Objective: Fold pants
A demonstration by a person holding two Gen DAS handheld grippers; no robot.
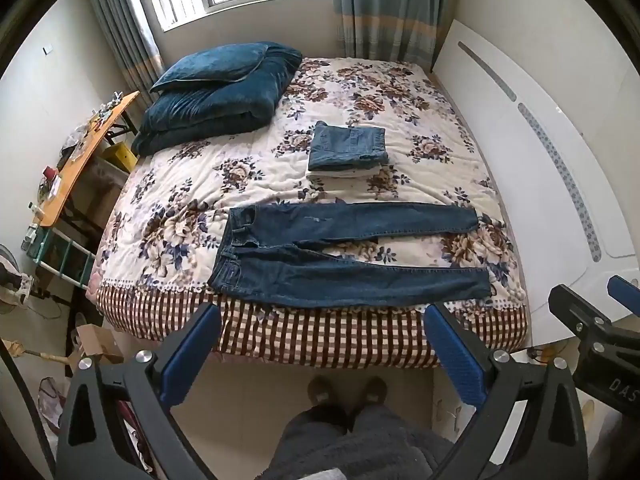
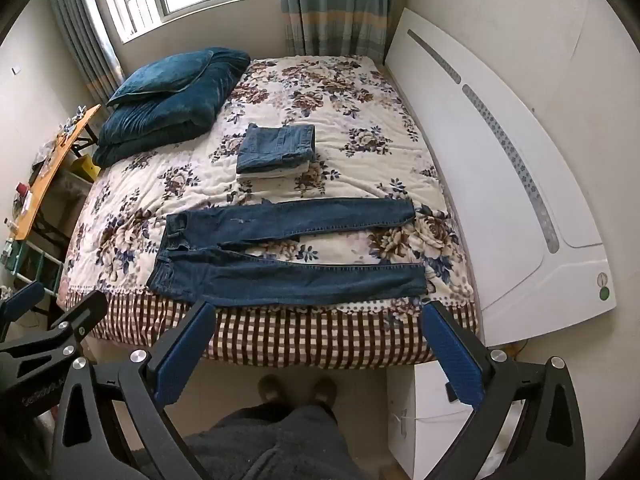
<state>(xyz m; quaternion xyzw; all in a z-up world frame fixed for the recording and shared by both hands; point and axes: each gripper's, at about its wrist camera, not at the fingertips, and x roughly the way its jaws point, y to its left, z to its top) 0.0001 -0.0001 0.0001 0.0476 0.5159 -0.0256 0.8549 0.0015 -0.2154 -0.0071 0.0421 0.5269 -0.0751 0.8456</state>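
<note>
A pair of dark blue jeans (image 1: 340, 256) (image 2: 280, 252) lies flat along the near edge of the bed (image 1: 192, 184) (image 2: 160, 184), waistband to the left, both legs stretched to the right and slightly apart. My left gripper (image 1: 322, 316) hangs open above the floor in front of the bed, short of the jeans, nothing between its blue pads. My right gripper (image 2: 316, 314) is open too, level with the bed's near edge, empty. Behind the jeans a folded pair of jeans (image 1: 348, 146) (image 2: 276, 148) rests on folded white cloth.
A folded teal quilt with a pillow (image 1: 216, 100) (image 2: 168, 96) sits at the bed's far left. A white headboard (image 1: 540, 184) (image 2: 512, 184) runs along the right side. A cluttered orange table (image 1: 80, 152) stands left of the bed. The person's feet (image 1: 344, 390) stand below me.
</note>
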